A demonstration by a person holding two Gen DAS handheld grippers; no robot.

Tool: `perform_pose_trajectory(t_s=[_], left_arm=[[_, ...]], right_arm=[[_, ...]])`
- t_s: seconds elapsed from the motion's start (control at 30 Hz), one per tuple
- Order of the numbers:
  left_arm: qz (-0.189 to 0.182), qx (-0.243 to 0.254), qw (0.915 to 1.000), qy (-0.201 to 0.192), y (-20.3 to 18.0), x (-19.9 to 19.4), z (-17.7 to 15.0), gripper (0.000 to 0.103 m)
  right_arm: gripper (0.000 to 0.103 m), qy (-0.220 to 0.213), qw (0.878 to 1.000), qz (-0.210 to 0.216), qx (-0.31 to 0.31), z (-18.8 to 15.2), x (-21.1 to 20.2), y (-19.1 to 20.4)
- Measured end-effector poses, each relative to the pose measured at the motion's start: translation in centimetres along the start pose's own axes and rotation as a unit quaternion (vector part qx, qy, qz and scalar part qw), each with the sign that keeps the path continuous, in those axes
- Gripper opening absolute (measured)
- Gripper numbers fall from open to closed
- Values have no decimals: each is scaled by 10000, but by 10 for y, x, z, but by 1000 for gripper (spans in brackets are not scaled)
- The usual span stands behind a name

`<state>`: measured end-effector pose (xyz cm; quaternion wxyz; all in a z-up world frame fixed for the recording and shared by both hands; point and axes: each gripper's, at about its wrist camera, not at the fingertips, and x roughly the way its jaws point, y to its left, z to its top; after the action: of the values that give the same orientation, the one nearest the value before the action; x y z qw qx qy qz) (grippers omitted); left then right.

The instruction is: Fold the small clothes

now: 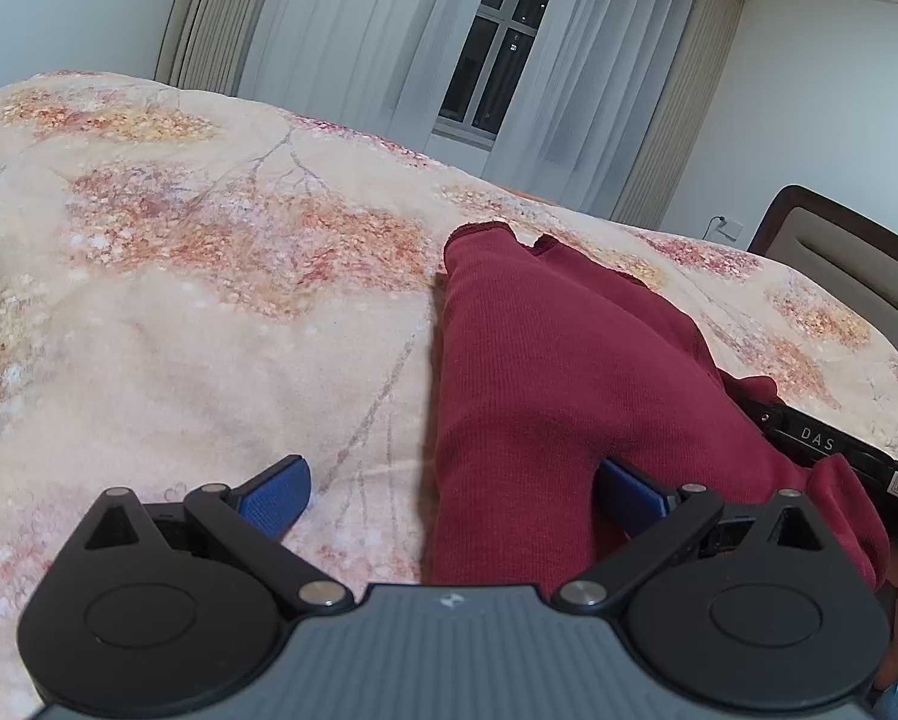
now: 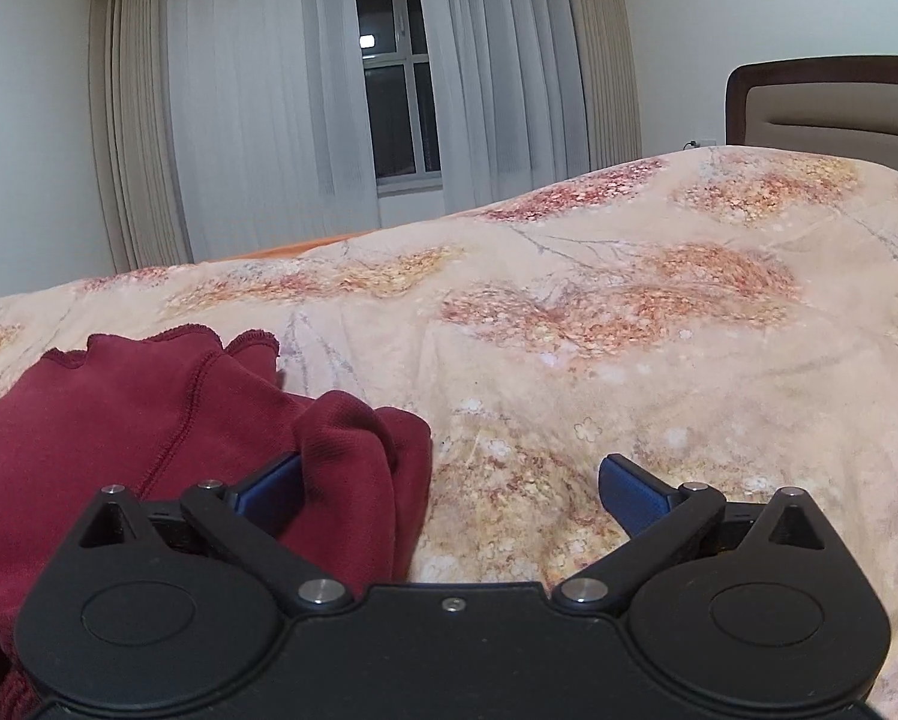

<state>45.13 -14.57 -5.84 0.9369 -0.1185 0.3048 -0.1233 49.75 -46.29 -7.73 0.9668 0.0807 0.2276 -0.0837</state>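
A small dark red garment (image 1: 544, 360) lies on the floral bedspread (image 1: 209, 300), partly folded, with its hem edges at the far end. My left gripper (image 1: 449, 492) is open; its left edge lies between the blue pads, the right pad (image 1: 628, 489) against the cloth. The right gripper's black body (image 1: 832, 450) shows at the garment's right side. In the right wrist view the garment (image 2: 149, 414) lies at the left, bunched near my open right gripper (image 2: 449, 492), whose left pad (image 2: 275, 483) is partly behind a fold.
The bedspread (image 2: 628, 330) covers the whole bed. A padded headboard (image 2: 832, 102) stands at the right. Curtains (image 2: 257, 102) and a dark window (image 2: 395, 84) are beyond the far edge of the bed.
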Motion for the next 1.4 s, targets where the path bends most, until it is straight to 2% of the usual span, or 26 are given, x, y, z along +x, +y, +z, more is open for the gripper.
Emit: perform_pose_trajectory(t_s=[0.13, 0.23, 0.3, 0.4, 0.43, 0.5, 0.57, 0.67, 0.73, 0.83, 0.97, 1.13, 1.17, 1.2, 1.23, 1.27, 1.33, 1.4], left_arm=[[-24, -38, 10000, -12, 2, -1, 0, 103], [-45, -64, 10000, -24, 3, -1, -1, 103], [-46, -66, 10000, -26, 3, -1, -1, 103], [-49, -70, 10000, -26, 3, -1, -1, 103], [-53, -75, 10000, -29, 3, -1, -2, 103], [-53, -77, 10000, -28, 2, -1, -2, 103], [-52, -71, 10000, -27, 2, -2, -2, 103], [-108, -118, 9998, 78, 4, -1, 4, 103], [-196, -110, 9995, 215, 6, 0, 12, 103], [-351, 73, 9985, 418, 8, 6, 25, 103], [-597, 179, 9953, 746, 10, 16, 42, 103], [-931, -237, 9896, 1069, 17, 27, 57, 102], [-979, -355, 9882, 1128, 19, 30, 59, 102], [-1052, -470, 9863, 1180, 21, 31, 61, 101], [-1145, -576, 9843, 1217, 22, 33, 63, 95], [-1252, -676, 9817, 1266, 23, 35, 64, 83], [-1414, -961, 9742, 1471, 25, 41, 65, 68], [-1302, -1126, 9733, 1517, 25, 44, 65, 61]], right_arm=[[102, -125, 9998, 49, 110, 4, -13, -2], [102, -583, 9982, 111, -19, 11, -42, 4], [102, -722, 9969, 208, -233, 15, -62, 13], [102, -525, 9942, 662, -669, 11, -82, 32], [102, -427, 9930, 691, -859, 6, -86, 39], [102, -322, 9907, 545, -1204, -6, -91, 51], [102, -211, 9912, 377, -1249, -16, -90, 52], [102, 58, 9963, 622, -588, -16, -84, 37], [102, 309, 9953, 915, 10, -13, -78, 22], [102, 600, 9865, 1316, 770, -13, -69, 4], [103, 771, 9744, 1633, 1342, -10, -59, -7], [102, 945, 9545, 1953, 2045, -5, -49, -16], [99, 982, 9510, 2011, 2132, -3, -47, -17], [88, 1032, 9481, 2059, 2191, -2, -45, -17], [82, 1093, 9470, 2034, 2233, -2, -44, -16], [75, 1136, 9484, 1924, 2248, -1, -44, -16], [61, 1165, 9508, 1800, 2236, -1, -45, -15], [40, 1197, 9496, 1761, 2302, -1, -44, -18]])
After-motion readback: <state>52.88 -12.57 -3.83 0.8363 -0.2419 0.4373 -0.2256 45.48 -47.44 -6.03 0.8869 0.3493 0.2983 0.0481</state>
